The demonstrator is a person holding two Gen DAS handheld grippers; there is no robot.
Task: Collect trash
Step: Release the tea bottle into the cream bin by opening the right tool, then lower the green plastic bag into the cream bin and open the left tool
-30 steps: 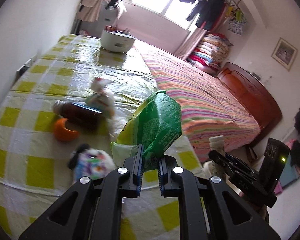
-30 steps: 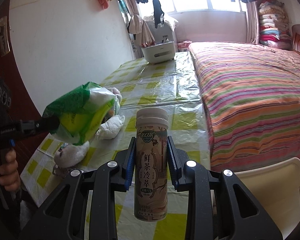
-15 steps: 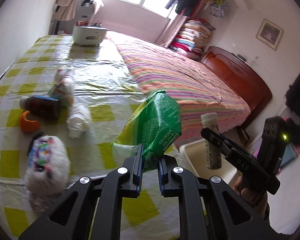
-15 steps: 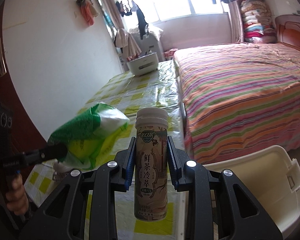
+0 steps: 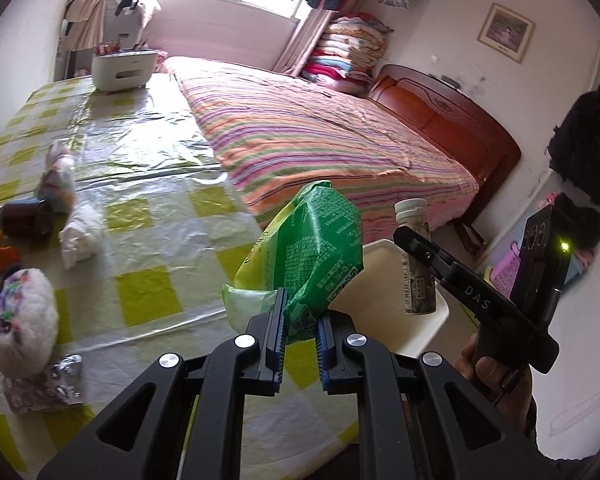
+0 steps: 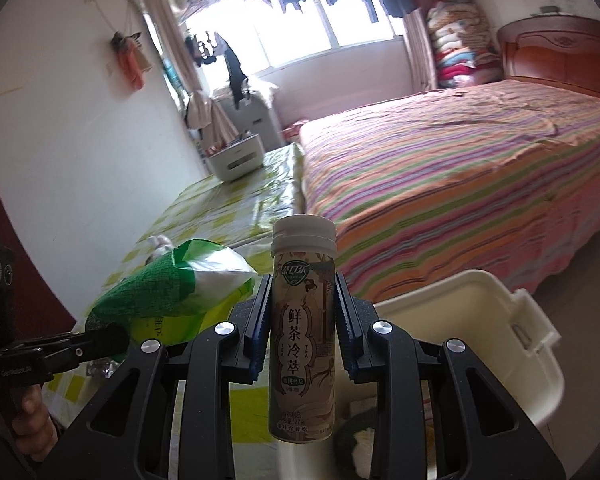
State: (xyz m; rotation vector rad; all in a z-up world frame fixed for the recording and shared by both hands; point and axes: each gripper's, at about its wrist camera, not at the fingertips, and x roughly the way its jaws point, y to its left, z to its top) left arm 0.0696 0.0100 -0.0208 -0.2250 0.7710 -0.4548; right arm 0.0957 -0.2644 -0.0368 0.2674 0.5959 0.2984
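My left gripper (image 5: 300, 344) is shut on a crumpled green snack bag (image 5: 312, 252), held above the table's near right corner; the bag also shows in the right wrist view (image 6: 167, 292). My right gripper (image 6: 302, 328) is shut on an upright beige tea bottle (image 6: 304, 336) with a white cap, also in the left wrist view (image 5: 416, 264). Both hang near a cream plastic bin (image 6: 480, 344) on the floor beside the table, whose rim shows in the left wrist view (image 5: 428, 328).
On the yellow-checked tablecloth (image 5: 147, 292) lie a dark bottle (image 5: 23, 218), an orange peel (image 5: 1, 252), white tissues (image 5: 79, 236), a fluffy white wad (image 5: 23, 320) and a foil wrapper (image 5: 47, 384). A striped bed (image 5: 320, 136) lies right of the table. A white box (image 5: 119, 66) stands at the far end.
Both grippers have swung right, off the table towards the cream bin. The bag and the bottle stay gripped; the bin now fills more of both views.
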